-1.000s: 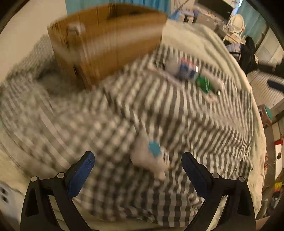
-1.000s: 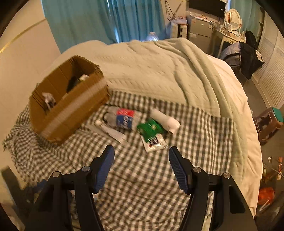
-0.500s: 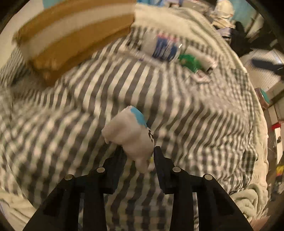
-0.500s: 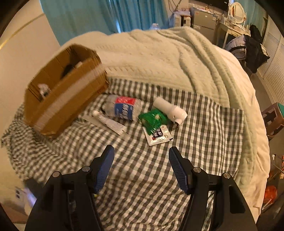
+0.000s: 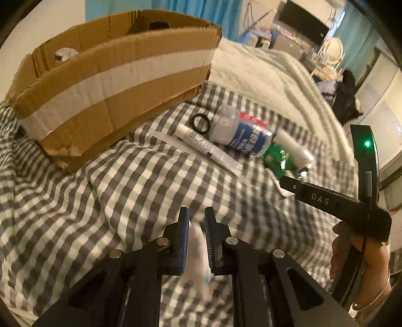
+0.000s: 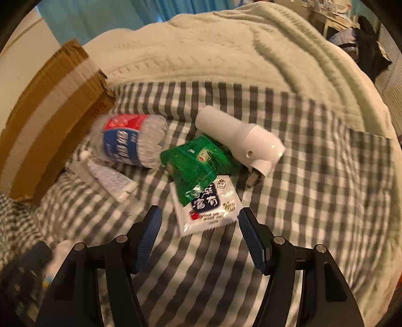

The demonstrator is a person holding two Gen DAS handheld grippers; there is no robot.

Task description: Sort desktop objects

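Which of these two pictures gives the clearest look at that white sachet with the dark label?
The right wrist view: the white sachet lies just ahead of the open right gripper, its label facing up, partly under the green packet. In the left wrist view only a white corner shows behind the other gripper.

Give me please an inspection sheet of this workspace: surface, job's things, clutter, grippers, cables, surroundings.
Surface: checked cloth over a pale blanket.
Job's things: cardboard box, some things already inside; water bottle, lying; tube beside it; black ring; green packet overlapping a white sachet; white plug-in device.
Clutter: nothing seen.
Grippers: left gripper closing on a blurred white object between its fingers; right gripper open, over the sachet.
Cables: nothing seen.
Surroundings: teal curtain, furniture behind.
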